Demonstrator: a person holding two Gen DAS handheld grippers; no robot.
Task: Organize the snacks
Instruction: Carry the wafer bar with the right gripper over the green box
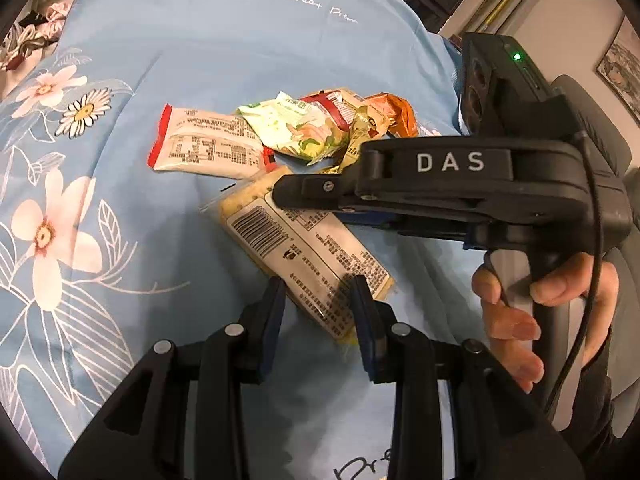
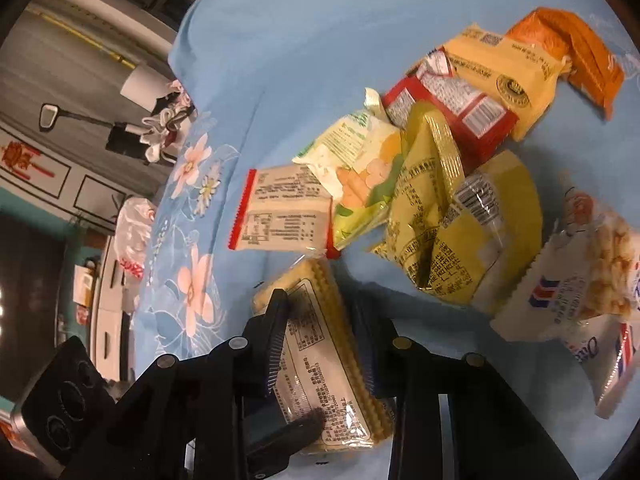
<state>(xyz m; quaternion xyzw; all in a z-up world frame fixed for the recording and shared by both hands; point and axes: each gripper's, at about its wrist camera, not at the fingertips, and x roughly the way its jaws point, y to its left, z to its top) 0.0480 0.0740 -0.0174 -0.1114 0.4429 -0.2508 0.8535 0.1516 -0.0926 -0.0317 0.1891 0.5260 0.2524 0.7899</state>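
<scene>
Gripping opposite ends of the cracker pack (image 1: 304, 248), both jaws clamp; bedspread (image 1: 200, 40) beyond lies bare.

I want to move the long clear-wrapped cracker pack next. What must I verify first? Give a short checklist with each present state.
1. Clear-wrapped cracker pack sits between the right gripper pads: ok.
2. Left gripper pads press the pack's other end: cannot tell.
3. Pack is free of the red-edged white packet: cannot tell.
4. Bare blue floral cloth lies beside the pile for sorting: ok.
</scene>
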